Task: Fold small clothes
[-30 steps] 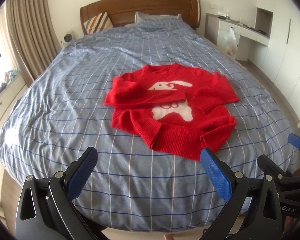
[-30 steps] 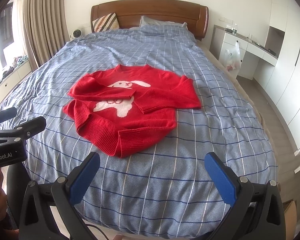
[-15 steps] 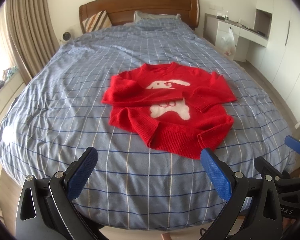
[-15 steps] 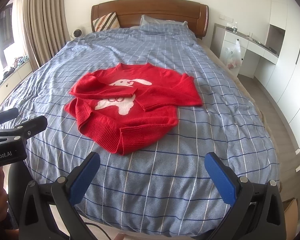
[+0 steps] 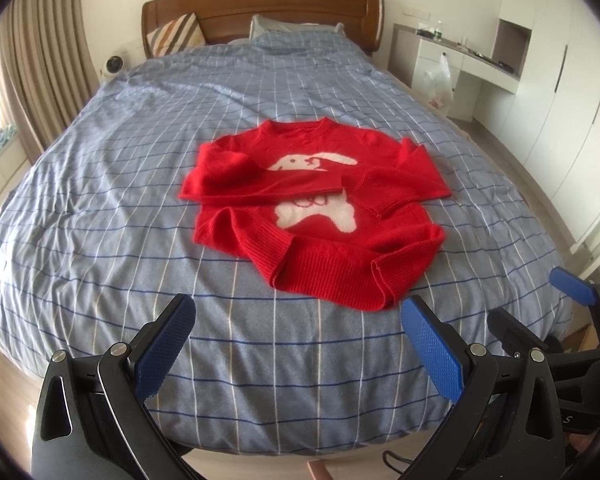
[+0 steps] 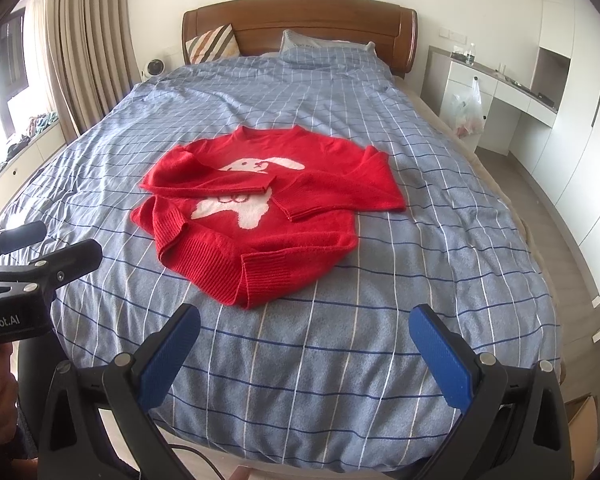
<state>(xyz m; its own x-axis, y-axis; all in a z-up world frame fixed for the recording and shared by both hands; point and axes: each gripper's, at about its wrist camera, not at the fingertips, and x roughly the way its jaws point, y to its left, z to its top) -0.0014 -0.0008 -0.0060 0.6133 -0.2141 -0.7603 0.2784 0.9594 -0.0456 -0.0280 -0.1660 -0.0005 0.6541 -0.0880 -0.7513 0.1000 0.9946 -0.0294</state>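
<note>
The left claw [image 5: 296, 344] hangs wide open over the near edge of the bed [image 5: 100, 200], holding nothing, and the right claw [image 6: 304, 350] beside it is spread just as wide and also empty; each sees the other at the margin of its view. Ahead of both, well apart from the blue pads, the red sweater [image 5: 316, 208] lies face up in the middle of the checked duvet, both sleeves folded across the white rabbit on the chest, the ribbed hem curled and rumpled at the near side. The likely trouble lies in that hem: it is doubled on itself at the near corner, so a claw closing there could pinch two layers, or the duvet with them, and drag the crossed sleeves out of place when lifted. A lopsided lift, one claw ahead of the other, would probably skew the fold. The knit looks thick and soft, so a shallow bite may slip. Room is generous: bare duvet surrounds the sweater on every side, and the headboard [image 6: 300, 20], curtains [image 6: 80, 60] and white desk [image 6: 496, 92] with its plastic bag [image 6: 468, 112] stand well clear.
</note>
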